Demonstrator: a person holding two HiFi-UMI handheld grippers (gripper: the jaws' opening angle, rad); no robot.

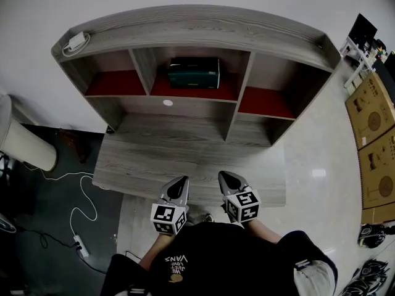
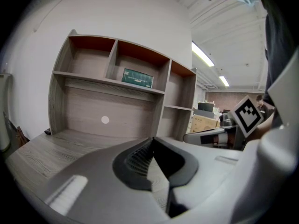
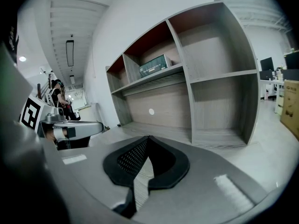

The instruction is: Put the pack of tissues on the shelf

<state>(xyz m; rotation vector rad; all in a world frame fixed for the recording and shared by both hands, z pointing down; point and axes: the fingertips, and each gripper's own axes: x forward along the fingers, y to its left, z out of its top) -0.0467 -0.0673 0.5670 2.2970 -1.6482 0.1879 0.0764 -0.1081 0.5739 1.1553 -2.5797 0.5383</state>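
A dark green pack of tissues (image 1: pixel 194 73) lies in the middle compartment of the grey wooden shelf (image 1: pixel 203 32), on its red board. The left gripper view has the same pack (image 2: pixel 137 78), and in the right gripper view the pack (image 3: pixel 154 66) sits high on the shelf. My left gripper (image 1: pixel 182 180) and right gripper (image 1: pixel 223 175) hover side by side over the near edge of the desk (image 1: pixel 142 159), far from the pack. Both are shut with nothing between the jaws.
A white adapter with a cable (image 1: pixel 76 41) lies on the shelf's top left corner. A white bin (image 1: pixel 24 143) and a power strip with a cord (image 1: pixel 80 245) are on the floor at left. Cardboard boxes (image 1: pixel 373 140) stand at right.
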